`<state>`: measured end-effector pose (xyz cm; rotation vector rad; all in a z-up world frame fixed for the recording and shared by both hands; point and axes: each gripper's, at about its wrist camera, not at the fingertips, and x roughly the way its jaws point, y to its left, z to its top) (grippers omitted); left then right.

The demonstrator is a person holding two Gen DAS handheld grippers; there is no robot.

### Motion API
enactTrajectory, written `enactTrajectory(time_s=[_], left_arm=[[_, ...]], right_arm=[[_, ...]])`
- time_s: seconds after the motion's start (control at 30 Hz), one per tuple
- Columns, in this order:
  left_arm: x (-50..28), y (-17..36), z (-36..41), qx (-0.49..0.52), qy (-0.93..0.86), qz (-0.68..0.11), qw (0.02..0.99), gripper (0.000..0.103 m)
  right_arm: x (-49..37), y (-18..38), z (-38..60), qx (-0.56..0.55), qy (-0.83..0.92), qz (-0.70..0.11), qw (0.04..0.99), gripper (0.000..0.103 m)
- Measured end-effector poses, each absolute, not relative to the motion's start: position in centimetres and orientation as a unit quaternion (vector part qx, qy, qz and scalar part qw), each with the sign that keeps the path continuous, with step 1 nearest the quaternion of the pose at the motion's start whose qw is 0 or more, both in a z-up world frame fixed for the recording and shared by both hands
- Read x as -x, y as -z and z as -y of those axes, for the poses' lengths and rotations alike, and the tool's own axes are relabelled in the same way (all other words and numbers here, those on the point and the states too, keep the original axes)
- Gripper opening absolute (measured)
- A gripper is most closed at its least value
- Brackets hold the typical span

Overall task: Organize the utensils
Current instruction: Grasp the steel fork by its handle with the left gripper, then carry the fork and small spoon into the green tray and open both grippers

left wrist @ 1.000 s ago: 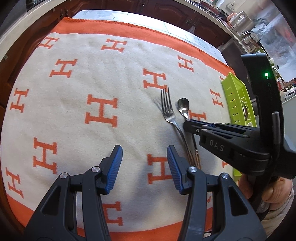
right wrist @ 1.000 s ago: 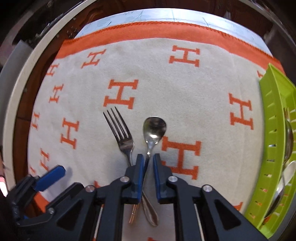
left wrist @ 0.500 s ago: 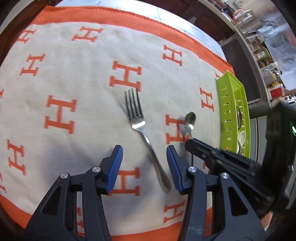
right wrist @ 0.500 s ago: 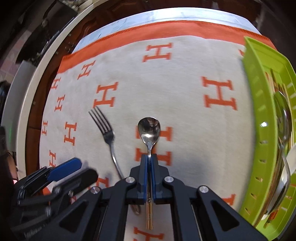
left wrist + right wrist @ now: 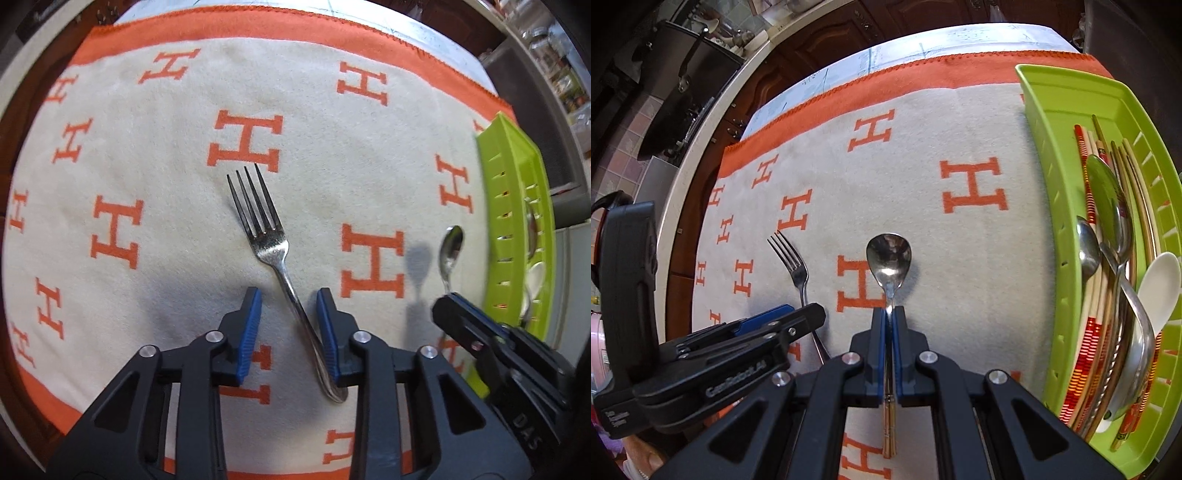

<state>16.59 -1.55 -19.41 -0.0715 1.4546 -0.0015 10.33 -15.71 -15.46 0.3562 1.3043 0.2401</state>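
The right gripper point(image 5: 889, 314) is clamped on the neck of a spoon point(image 5: 889, 258), bowl pointing forward and held above the cloth point(image 5: 960, 258), where it casts a shadow; its gold handle end sticks out behind the pads. The left gripper point(image 5: 290, 317) is wide apart, its blue pads either side of the handle of a fork point(image 5: 264, 229) that lies flat on the cloth, tines pointing away; the handle runs close to the right-hand pad. The cloth is cream with orange H marks and an orange border, spread over the worktop. To the right stands a green tray point(image 5: 1056, 155) holding spoons, chopsticks and a white spoon.
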Motion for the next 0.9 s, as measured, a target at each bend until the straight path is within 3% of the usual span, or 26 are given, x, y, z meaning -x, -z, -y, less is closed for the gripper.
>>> enactTrajectory(time_s=[0.17, 0.33, 0.5, 0.9], left_arm=[[-16.5, 19.5, 3.5, -0.019, -0.003, -0.654, 0.756, 0.019], [-16.8, 19.4, 3.8, 0.005, 0.021, -0.657, 0.753, 0.002], [-16.2, 19.4, 2.2, 0.078, 0.046, -0.640, 0.763, 0.001], [-13.2, 17.6, 3.3, 0.076, 0.091, -0.622, 0.774, 0.001]], right_arm=[[-9.7, 15.3, 16.8, -0.177, -0.114, -0.596, 0.775, 0.003], [-9.1, 15.7, 17.7, -0.192, -0.116, -0.594, 0.773, 0.003], [-8.5, 15.8, 18.1, -0.214, -0.131, -0.589, 0.768, 0.003], [-7.4, 14.8, 18.9, -0.235, -0.139, -0.569, 0.776, 0.003]])
